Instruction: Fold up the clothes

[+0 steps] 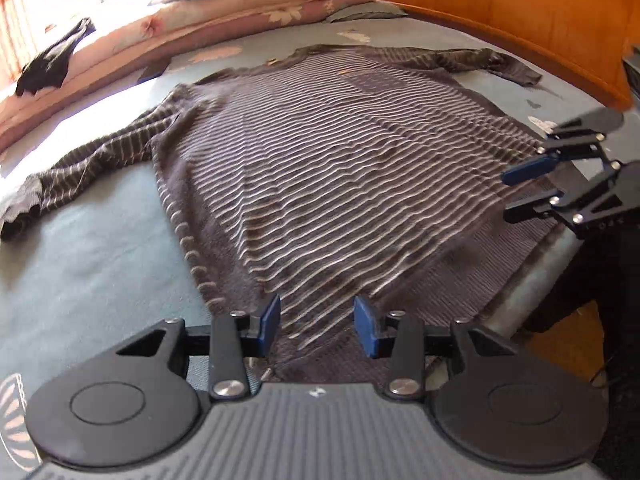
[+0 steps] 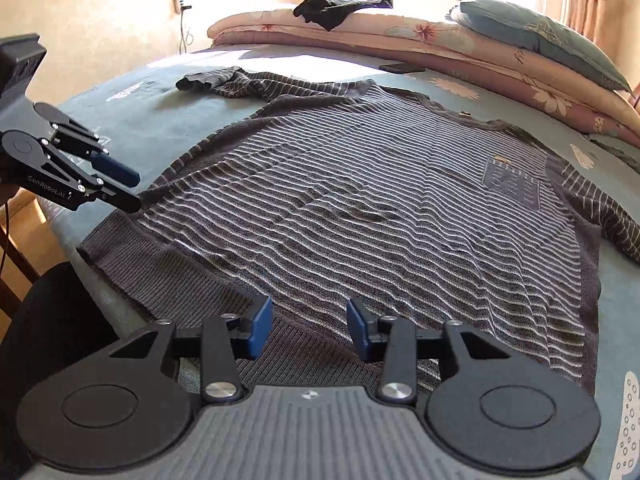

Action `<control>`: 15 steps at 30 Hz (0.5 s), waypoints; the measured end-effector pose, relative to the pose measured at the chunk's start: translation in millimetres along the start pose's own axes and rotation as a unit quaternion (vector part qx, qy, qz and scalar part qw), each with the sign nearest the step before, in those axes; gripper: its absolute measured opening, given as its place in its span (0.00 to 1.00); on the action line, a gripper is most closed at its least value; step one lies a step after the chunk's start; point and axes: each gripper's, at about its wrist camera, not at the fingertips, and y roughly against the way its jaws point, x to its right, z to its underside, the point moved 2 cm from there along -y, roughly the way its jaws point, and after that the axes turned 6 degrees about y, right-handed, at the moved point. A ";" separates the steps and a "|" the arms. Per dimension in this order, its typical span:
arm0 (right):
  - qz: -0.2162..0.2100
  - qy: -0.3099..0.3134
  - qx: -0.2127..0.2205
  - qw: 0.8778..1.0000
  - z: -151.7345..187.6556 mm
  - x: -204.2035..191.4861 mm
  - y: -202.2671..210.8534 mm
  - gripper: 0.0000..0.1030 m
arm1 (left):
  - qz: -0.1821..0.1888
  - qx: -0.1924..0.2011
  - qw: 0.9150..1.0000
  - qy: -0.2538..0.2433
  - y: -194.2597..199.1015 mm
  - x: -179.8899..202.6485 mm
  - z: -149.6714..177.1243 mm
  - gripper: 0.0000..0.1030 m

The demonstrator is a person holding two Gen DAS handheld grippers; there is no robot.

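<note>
The dark grey knitted sweater with thin white stripes (image 1: 320,168) lies spread flat, front up, across the blue-green bedsheet (image 1: 80,264), filling the middle of both wrist views, its ribbed hem nearest me at the bottom of each frame and its sleeves flung out to either side so the body is ready for a first fold. My left gripper (image 1: 316,326) sits over the hem at bottom centre of its own view, jaws partly apart with hem fabric showing in the gap and neither blue pad pressing on it, so it holds nothing. My right gripper (image 2: 308,328) is likewise half open above the hem, empty; in the left view it appears at the right edge. I judge both are placed to pinch the hem corners. Beyond, folded floral quilts (image 2: 400,40) line the upper frame, a black garment (image 2: 340,6) draped on them.
</note>
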 end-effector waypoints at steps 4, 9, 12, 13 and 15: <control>-0.014 0.154 -0.012 0.988 -0.9 -32.0 -4.4 0.45 | 0.000 -0.012 0.999 -0.046 -11.2 27.8 16.7 0.45; -0.044 0.268 -0.032 0.962 4.2 -52.9 -8.6 0.45 | 0.004 -0.019 0.999 0.030 -9.9 16.9 28.6 0.45; -0.060 0.286 -0.028 0.956 5.3 -61.6 -11.0 0.45 | -0.024 0.012 0.999 0.018 -3.4 20.1 26.1 0.45; -0.060 0.281 -0.025 0.958 4.3 -62.6 -12.3 0.45 | -0.026 0.016 0.999 0.025 -5.2 19.6 23.8 0.45; -0.060 0.252 -0.021 0.966 1.5 -59.9 -13.3 0.45 | -0.032 0.014 0.999 0.038 -11.0 18.2 19.9 0.46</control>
